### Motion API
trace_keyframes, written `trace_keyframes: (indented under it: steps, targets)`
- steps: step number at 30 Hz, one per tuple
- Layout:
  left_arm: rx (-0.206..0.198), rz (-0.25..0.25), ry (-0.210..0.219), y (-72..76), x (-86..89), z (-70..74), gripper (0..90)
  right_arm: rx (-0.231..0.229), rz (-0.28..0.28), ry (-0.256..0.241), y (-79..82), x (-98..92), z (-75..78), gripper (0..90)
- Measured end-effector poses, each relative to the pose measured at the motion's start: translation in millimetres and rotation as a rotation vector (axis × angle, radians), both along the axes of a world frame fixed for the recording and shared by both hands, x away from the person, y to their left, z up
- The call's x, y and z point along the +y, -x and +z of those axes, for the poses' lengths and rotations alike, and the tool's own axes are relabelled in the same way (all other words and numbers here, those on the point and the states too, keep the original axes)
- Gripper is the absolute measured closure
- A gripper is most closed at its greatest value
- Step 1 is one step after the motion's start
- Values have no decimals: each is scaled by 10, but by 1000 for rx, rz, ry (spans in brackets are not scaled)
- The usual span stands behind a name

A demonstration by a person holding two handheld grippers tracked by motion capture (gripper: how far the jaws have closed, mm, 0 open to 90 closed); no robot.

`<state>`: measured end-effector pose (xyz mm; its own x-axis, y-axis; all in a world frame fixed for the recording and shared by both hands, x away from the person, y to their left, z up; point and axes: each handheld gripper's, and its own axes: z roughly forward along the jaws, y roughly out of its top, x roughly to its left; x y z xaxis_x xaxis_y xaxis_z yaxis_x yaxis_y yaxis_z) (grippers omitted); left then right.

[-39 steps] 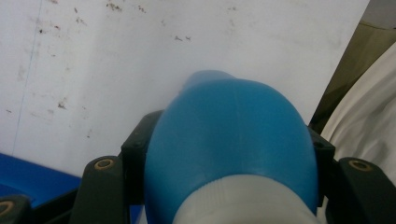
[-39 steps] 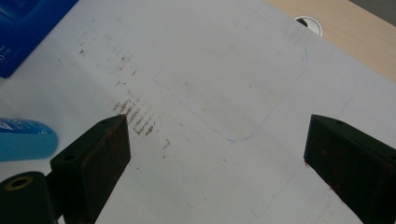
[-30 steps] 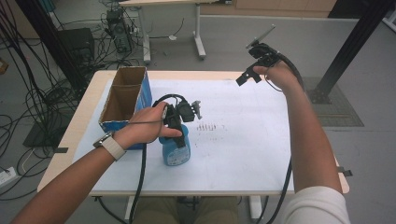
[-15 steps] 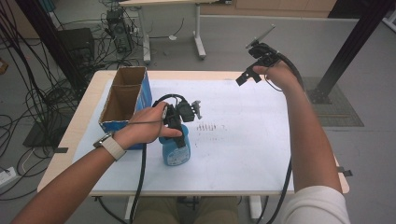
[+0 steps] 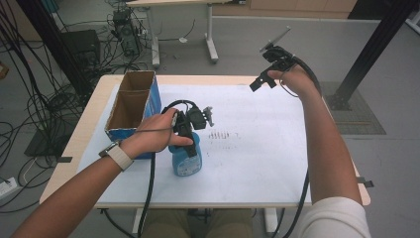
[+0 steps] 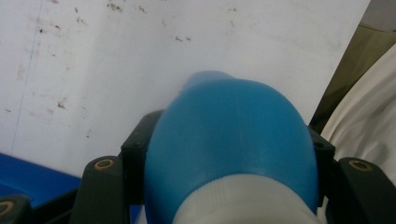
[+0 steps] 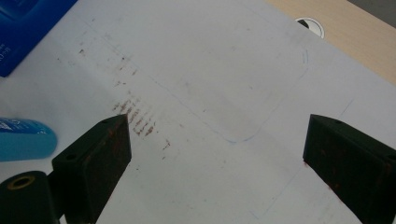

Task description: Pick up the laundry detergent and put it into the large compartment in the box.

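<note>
Near the middle of the high view, the left gripper pinches the blue bottle from above, its jaws pressed on both sides of the bottle's top part. The bottle stands upright on the white sheet, just right of the blue cardboard box, so its long side points straight up under the gripper. The left hand is the near one; it is already on the bottle. In the left gripper view the bottle's round blue body sits between the black jaws, and its cap and label are hidden or cut off at the bottom edge. At the upper right of the high view, the right gripper hangs above the far corner of the table, well apart from the bottle. Its jaws are spread wide with nothing between them. In the right gripper view the bottle peeks in at the left edge, mostly cut off. Small brown marks dot the sheet.
</note>
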<state>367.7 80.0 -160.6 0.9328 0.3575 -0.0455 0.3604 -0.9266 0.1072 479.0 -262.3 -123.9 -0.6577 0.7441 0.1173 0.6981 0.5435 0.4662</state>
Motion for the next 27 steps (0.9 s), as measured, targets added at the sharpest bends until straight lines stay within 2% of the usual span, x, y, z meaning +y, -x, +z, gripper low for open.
trace_keyframes:
  steps: [17,27]
  targets:
    - [-10,0,-4,13,-10,5,391,2,-2,-6,16,-28,11,77]
    - [-12,24,-7,1,-13,46,389,0,1,-7,18,-31,10,77]
